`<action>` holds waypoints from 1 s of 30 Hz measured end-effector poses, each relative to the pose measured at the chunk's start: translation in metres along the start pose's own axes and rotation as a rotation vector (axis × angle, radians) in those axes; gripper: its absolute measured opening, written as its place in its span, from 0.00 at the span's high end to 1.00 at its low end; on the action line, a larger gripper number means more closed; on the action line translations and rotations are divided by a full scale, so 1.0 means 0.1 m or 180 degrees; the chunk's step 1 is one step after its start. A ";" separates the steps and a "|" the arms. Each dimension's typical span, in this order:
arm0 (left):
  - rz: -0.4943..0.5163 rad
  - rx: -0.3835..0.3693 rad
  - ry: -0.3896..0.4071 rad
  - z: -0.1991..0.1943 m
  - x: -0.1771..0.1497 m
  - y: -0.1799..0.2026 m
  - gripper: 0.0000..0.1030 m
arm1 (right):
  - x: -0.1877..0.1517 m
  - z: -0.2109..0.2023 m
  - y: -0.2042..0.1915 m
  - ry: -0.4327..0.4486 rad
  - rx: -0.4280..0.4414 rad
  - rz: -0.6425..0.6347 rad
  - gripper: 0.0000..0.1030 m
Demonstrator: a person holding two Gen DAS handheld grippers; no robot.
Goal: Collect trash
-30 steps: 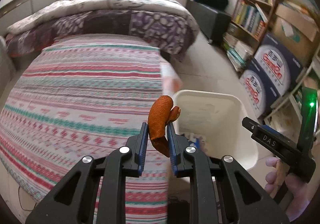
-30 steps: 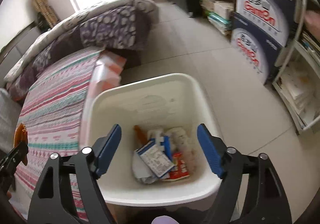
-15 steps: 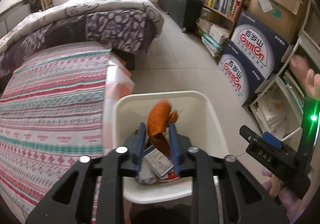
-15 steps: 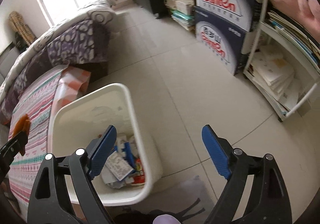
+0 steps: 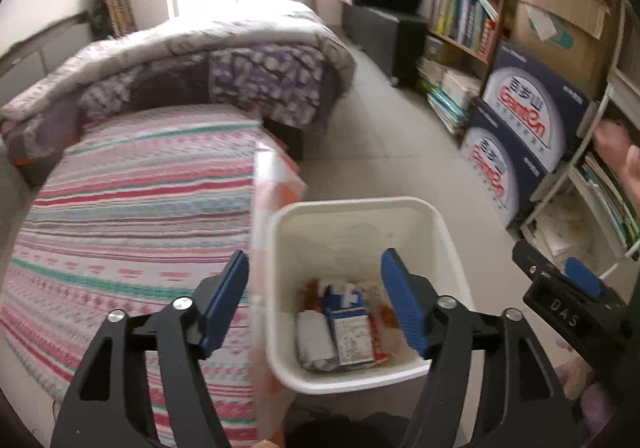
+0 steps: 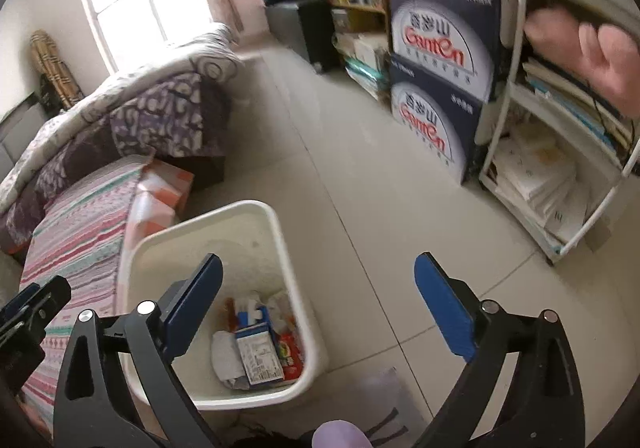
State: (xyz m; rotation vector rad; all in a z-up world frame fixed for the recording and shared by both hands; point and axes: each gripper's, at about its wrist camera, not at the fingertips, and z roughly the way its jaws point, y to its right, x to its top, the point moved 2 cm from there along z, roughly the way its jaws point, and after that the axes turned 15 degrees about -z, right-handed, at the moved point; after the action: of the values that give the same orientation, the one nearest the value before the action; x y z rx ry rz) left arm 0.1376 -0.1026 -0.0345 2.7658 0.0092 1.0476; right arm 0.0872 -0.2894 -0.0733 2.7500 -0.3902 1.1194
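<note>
Lower centre of the frame, the left gripper [image 5: 314, 302] hangs over the bin [image 5: 448, 224], jaws opening, empty. The right gripper [image 6: 318, 306] is opening too, empty. The drop looks done; next, likely more trash to find.

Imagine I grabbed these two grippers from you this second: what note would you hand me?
Left gripper: jaws opening, nothing between them, above the white bin.
Right gripper: jaws opening, empty, over the bin's edge and the tiled floor.
Done: wrappers and a small carton lie in the bin, beside the striped bed.
Left: no loose trash shows on the bed or floor; check elsewhere.
</note>
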 end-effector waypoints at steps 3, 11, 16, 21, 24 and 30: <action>-0.0082 0.0143 0.0238 -0.22 0.01 -0.19 0.24 | 0.02 -0.17 -0.22 0.0150 0.0026 -0.0142 0.07; -0.0384 0.0534 0.0845 -0.77 0.00 -0.77 0.08 | -0.01 -0.62 -0.82 0.0515 0.0075 -0.0520 0.07; -0.0682 0.0753 0.0940 -0.97 -0.07 -1.17 0.07 | -0.02 -0.86 -1.05 0.0686 0.0144 -0.0598 0.07; -0.0934 0.1008 0.0902 -1.13 -0.22 -1.52 0.07 | -0.09 -1.03 -1.28 0.0786 0.0246 -0.0712 0.07; -0.0995 0.1012 0.0887 -1.21 -0.32 -1.63 0.07 | -0.15 -1.10 -1.43 0.0814 0.0301 -0.0809 0.07; -0.1113 0.1108 0.0970 -1.34 -0.49 -1.78 0.07 | -0.25 -1.21 -1.60 0.0855 0.0378 -0.0928 0.07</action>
State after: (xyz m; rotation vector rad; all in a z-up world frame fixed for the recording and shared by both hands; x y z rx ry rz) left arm 0.0232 0.0911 0.0006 2.7044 0.7526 1.4604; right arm 0.0366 -0.1037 -0.0115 2.5875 0.1107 1.4397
